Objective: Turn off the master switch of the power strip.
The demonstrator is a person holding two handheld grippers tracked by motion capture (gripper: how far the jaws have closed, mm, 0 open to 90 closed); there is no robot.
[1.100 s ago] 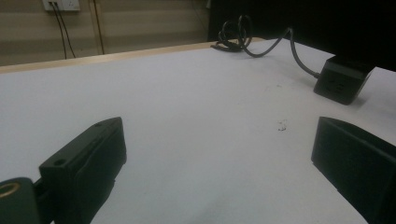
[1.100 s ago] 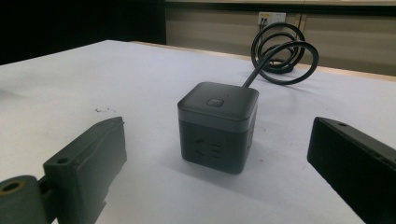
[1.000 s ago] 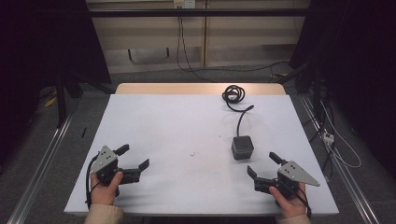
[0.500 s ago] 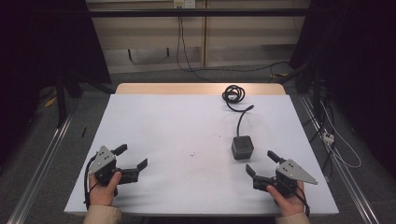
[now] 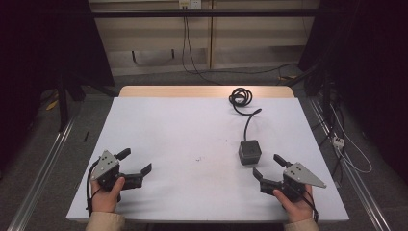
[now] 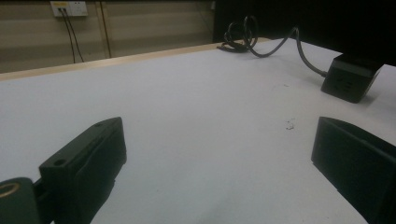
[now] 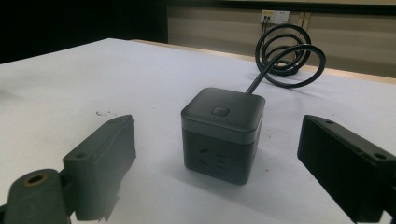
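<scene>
The cube power strip [image 5: 250,152] sits upright on the right half of the white counter [image 5: 183,130], button face up, just ahead of the right hand-held gripper [image 5: 270,166] and well apart from the left one. It is a cube, so it has no long axis of its own; its black cord [image 5: 249,121] leaves the far side and runs away from the person, ending in a coil [image 5: 240,96] near the counter's far edge. In the right gripper view the cube [image 7: 222,133] shows a socket face turned toward the camera, with the cord [image 7: 261,77] rising behind it to the coil [image 7: 287,53].

Going left to right: the left hand-held gripper [image 5: 133,161] rests low near the front left of the counter, its jaws spread wide with nothing between them but bare counter. A few small dark specks [image 5: 197,159] lie on the sheet near the middle; what they are is hard to tell. Then comes the cube, and then the right hand-held gripper, whose jaws have just been closing a little yet stand wide apart, holding nothing. The cube lies ahead of its gap, apparently short of the fingertips, and nothing stands between them.
</scene>
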